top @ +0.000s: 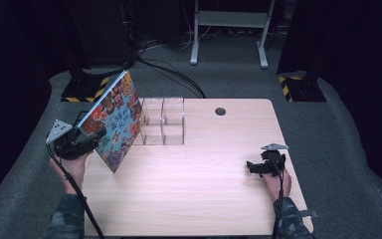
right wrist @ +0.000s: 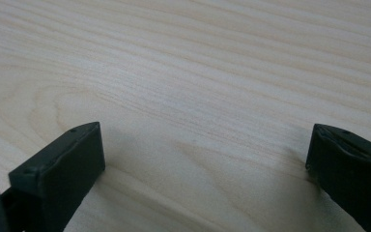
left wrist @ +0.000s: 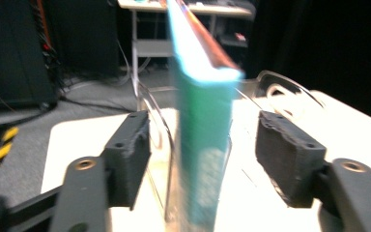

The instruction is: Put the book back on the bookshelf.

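One picture book (top: 113,122) is the thing in hand, standing tilted on its lower corner at the left edge of the worktop (top: 194,199), its colourful cover turned toward the middle. The left claw (top: 90,138) meets it at its near edge. In the left gripper view the book's teal spine (left wrist: 205,159) rises between the two jaws, which stand spread with a gap on either side, so nothing is pinched; whether the book leans on part of the claw I cannot tell. Just beyond the book sits a clear divided organiser (top: 163,121), its compartments looking empty.

I judge the step to be either gripping the book or having just let go of it, with the organiser the likely place for it. The next move calls for pressing the jaws onto the spine before the book tips, then carrying it upright toward a compartment.

Well apart, near the right edge, the right claw (top: 252,167) rests low over bare wood, jaws spread wide and holding nothing.
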Available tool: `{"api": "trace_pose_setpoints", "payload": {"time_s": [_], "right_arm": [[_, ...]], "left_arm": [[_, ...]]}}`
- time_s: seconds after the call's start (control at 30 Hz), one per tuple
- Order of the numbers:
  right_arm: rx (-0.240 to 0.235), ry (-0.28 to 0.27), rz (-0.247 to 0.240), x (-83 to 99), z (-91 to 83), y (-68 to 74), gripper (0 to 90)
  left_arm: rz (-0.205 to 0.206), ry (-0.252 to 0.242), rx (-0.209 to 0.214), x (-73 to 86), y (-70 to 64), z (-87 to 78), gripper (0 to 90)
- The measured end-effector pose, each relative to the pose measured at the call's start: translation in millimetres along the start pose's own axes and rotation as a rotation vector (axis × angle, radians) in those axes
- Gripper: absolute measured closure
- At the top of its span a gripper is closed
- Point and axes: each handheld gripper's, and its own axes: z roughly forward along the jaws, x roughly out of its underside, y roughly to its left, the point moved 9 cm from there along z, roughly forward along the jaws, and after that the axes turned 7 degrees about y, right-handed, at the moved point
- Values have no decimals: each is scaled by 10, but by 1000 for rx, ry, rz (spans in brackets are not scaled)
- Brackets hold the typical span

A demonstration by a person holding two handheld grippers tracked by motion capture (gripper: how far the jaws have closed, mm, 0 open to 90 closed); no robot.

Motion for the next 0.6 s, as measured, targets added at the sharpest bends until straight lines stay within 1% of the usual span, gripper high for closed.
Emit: {"api": "trace_pose_setpoints", "payload": {"time_s": [0.03, 0.1, 0.13, 0.2, 0.27, 0.3, 0.33, 0.37, 0.4, 0.43, 0.47, 0.5, 0.53, 0.57, 0.6], "right_arm": [[2, -2, 7, -3, 1, 1, 0], [2, -2, 6, -2, 1, 1, 0], [2, -2, 5, -2, 1, 1, 0], [-2, -1, 2, 1, -2, 3, 0], [-1, -1, 2, 1, -2, 2, 0], [-2, -1, 0, 1, -3, 3, 0], [-1, -3, 11, 2, -2, 9, 0], [-1, -3, 11, 2, -2, 9, 0], [-1, -3, 11, 3, -3, 10, 0], [-1, -4, 10, 2, -2, 8, 0], [-1, -4, 9, 2, -2, 8, 0], [-1, -4, 9, 2, -2, 8, 0], [0, -6, 2, -1, -1, 2, 0], [0, -6, 2, -1, -1, 2, 0], [-1, -5, 7, 1, -2, 6, 0]], "left_arm": [[3, 14, 9, 19, -23, -11, 244], [11, 48, 20, 65, -73, -28, 186], [21, 60, 21, 86, -98, -42, 163], [30, 90, 42, 137, -155, -58, 141], [41, 123, 48, 202, -199, -66, 94], [43, 131, 51, 234, -220, -72, 83], [49, 150, 56, 278, -237, -76, 74], [49, 150, 56, 278, -237, -76, 60], [50, 167, 57, 358, -265, -80, 46], [50, 167, 57, 358, -265, -80, 43], [51, 190, 52, 455, -274, -88, 37], [51, 190, 52, 455, -274, -88, 32], [48, 206, 50, 563, -280, -93, 32], [48, 206, 50, 563, -280, -93, 32], [51, 222, 47, 625, -280, -90, 32]]}}
